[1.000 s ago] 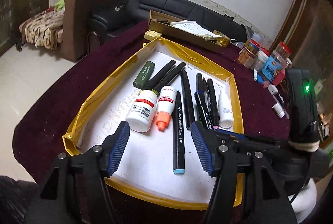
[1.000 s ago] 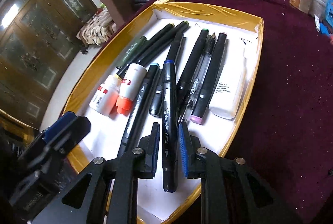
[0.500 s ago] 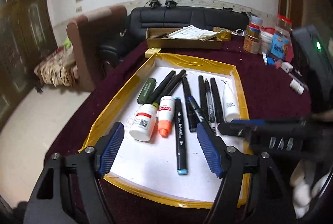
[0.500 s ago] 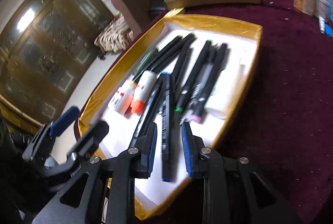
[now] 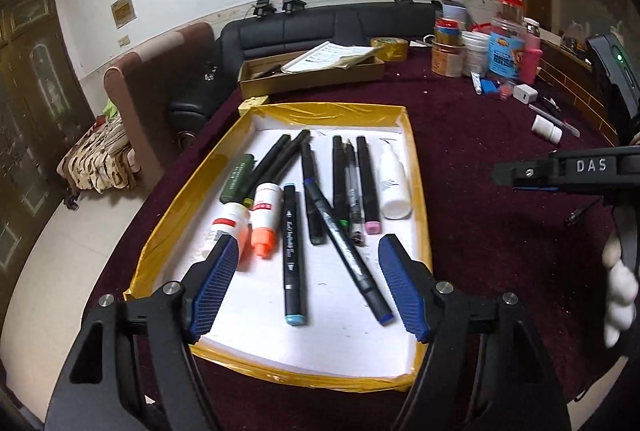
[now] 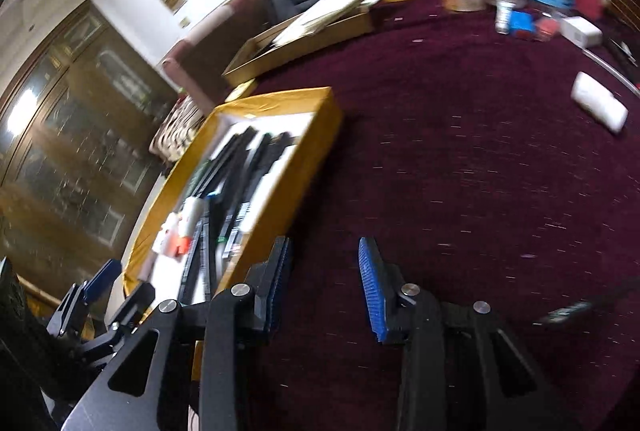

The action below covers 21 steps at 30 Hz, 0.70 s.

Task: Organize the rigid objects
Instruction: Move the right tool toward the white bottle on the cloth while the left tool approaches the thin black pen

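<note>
My left claw (image 5: 308, 283) hangs spread and empty over the tray's (image 5: 416, 167) near end, where the markers (image 5: 292, 243) and bottles (image 5: 394, 179) lie. My right claw (image 6: 324, 285), jaws just opening, holds nothing above the maroon surface (image 6: 460, 171) beside the tray.

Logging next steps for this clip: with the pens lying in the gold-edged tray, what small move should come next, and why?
Probably the open left gripper should ease down onto the dark-blue-tipped black marker. It lies slanted across the white floor of the gold-edged tray, crossing the straighter pens. The right gripper, jaws just opened and empty, is out over the maroon cloth.
</note>
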Available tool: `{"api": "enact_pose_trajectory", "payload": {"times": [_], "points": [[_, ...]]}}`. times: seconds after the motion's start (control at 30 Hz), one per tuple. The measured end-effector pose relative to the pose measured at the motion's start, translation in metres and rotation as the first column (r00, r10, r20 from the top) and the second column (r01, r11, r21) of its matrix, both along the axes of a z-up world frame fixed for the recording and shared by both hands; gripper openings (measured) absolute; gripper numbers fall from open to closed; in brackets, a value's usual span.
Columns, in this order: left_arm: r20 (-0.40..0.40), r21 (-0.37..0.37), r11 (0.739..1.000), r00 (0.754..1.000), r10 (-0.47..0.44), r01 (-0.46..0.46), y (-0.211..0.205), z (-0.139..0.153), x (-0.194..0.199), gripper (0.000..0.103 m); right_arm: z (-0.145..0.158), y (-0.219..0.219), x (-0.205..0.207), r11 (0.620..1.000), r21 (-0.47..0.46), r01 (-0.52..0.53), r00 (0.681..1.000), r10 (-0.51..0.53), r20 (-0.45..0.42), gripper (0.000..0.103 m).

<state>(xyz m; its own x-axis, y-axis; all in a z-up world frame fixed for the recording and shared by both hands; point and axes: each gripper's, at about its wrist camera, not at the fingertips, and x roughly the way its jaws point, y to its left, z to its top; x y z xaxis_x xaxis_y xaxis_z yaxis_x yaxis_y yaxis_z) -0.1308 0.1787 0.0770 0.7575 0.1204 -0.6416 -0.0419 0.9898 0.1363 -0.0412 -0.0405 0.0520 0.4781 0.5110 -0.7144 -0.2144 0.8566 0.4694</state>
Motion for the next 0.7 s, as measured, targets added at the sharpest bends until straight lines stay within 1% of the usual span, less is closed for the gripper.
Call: {"api": "enact_pose_trajectory", "payload": {"times": [0.23, 0.43, 0.6, 0.7], "points": [[-0.022, 0.029, 0.999, 0.999, -0.027, 0.027, -0.019, -0.002, 0.000, 0.072, -0.003, -0.053, 0.003, 0.996, 0.019, 0.090, 0.996, -0.089, -0.009, 0.032], [-0.038, 0.050, 0.997, 0.998, -0.053, 0.055, -0.034, -0.003, 0.001, 0.072, -0.005, -0.099, 0.002, 0.985, 0.030, 0.168, 0.986, -0.168, -0.013, 0.032], [-0.049, 0.067, 0.995, 0.996, -0.074, 0.077, -0.045, -0.005, 0.001, 0.072, -0.006, -0.140, 0.003, 0.971, 0.011, 0.239, 0.971, -0.239, -0.009, 0.032], [-0.061, 0.054, 0.994, 0.994, -0.088, 0.092, -0.049, -0.007, 0.003, 0.072, -0.006, -0.169, 0.007, 0.956, -0.012, 0.294, 0.956, -0.294, -0.002, 0.032]]}}
